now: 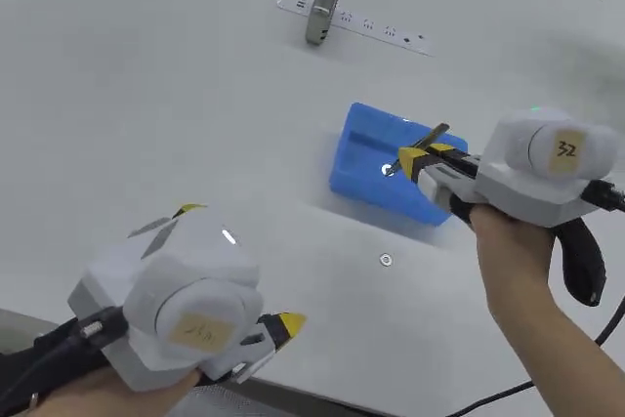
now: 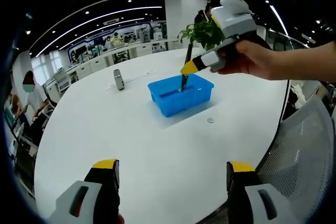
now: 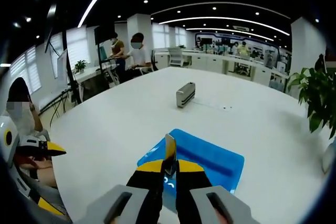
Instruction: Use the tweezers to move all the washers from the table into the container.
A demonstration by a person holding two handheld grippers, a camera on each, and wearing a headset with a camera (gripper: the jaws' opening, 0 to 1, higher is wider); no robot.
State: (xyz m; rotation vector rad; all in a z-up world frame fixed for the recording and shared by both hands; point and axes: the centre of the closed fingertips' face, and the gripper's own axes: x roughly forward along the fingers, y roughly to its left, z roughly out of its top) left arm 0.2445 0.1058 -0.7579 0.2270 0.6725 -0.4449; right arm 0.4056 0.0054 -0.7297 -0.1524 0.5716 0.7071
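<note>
Nearest, found the left gripper (image 1: 239, 266) low at the worktop (image 1: 146, 95) edge, jaws spread wide and empty. Further out, saw the right gripper (image 1: 420, 156) with jaws closed on the tweezers (image 2: 184, 80), tips pointed down into the blue container (image 1: 361, 183). Judged the step a drop-off, probably letting a washer go over the container. Spotted one washer (image 1: 386, 260) lying on the worktop just in front of the container, on the near side. Reckoned the next move called for lifting the tweezers clear of the wall, swinging over to that washer and pinching its thin rim. Got a side-on look from the left gripper view, tips down among the container walls. From the right gripper view, looked straight along the tweezers to a bright speck at the tips, too small to call a washer.
</note>
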